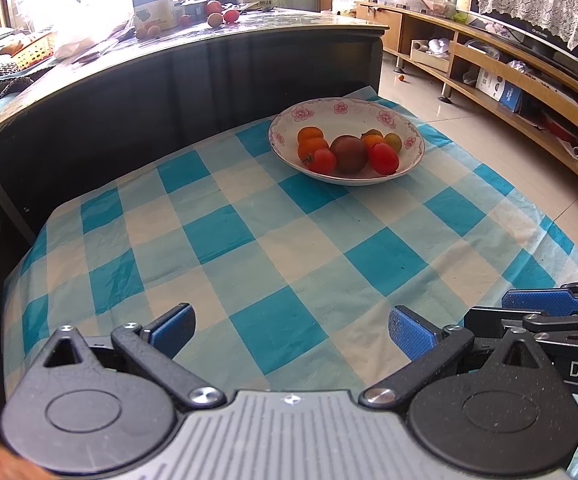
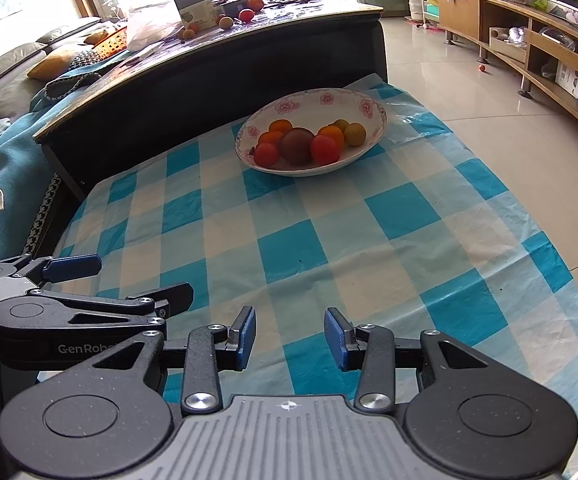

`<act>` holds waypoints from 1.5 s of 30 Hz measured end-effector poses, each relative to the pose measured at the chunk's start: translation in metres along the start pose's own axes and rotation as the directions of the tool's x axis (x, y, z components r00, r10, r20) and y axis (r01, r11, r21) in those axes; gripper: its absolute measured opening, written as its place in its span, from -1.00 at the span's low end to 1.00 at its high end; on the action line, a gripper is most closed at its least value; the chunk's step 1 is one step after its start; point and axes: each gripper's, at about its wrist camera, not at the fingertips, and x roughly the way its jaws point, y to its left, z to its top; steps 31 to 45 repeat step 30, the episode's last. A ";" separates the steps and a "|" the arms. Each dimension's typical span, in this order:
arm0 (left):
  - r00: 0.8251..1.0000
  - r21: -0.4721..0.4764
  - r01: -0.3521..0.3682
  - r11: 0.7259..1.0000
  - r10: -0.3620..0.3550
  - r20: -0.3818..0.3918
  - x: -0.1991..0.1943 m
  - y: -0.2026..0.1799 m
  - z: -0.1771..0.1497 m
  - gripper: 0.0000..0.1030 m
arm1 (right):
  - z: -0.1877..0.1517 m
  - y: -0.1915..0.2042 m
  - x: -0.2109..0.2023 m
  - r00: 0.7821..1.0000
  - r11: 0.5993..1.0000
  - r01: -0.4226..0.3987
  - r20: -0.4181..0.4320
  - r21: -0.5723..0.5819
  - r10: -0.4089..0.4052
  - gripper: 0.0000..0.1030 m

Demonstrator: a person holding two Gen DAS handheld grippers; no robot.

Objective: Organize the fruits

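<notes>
A white bowl with a pink flower rim (image 1: 411, 142) (image 2: 373, 114) stands at the far side of a blue and white checked cloth (image 1: 289, 248) (image 2: 329, 240). It holds several fruits: red tomatoes (image 1: 384, 158) (image 2: 324, 149), orange ones (image 1: 310, 134) (image 2: 280, 126), a dark purple-brown fruit (image 1: 349, 153) (image 2: 297, 145) and yellow-green ones (image 1: 393, 141) (image 2: 355, 133). My left gripper (image 1: 291, 332) is open and empty over the near cloth. My right gripper (image 2: 290, 338) is open and empty, close beside the left one. Each shows in the other's view, the right gripper (image 1: 545, 312) and the left gripper (image 2: 89, 280).
A dark raised table (image 1: 193, 76) (image 2: 217, 68) stands behind the cloth, with loose fruits (image 1: 215, 19) (image 2: 245, 15), a box (image 1: 153, 4) and bags on top. A wooden TV shelf (image 1: 509, 72) runs along the right. A sofa (image 2: 5, 92) lies left. A small fruit (image 2: 482, 68) lies on the floor.
</notes>
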 end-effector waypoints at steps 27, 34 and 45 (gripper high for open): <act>1.000 0.012 -0.014 1.000 0.014 0.014 -0.010 -0.002 -0.005 1.00 | -0.005 0.003 -0.001 1.000 1.000 0.001 0.001 -0.008 -0.001 -0.32; 1.000 0.014 -0.012 1.000 0.012 0.014 -0.010 -0.002 -0.005 1.00 | -0.006 0.003 -0.003 1.000 1.000 0.000 0.003 -0.006 0.000 -0.32; 1.000 0.014 -0.012 1.000 0.012 0.014 -0.010 -0.002 -0.005 1.00 | -0.006 0.003 -0.003 1.000 1.000 0.000 0.003 -0.006 0.000 -0.32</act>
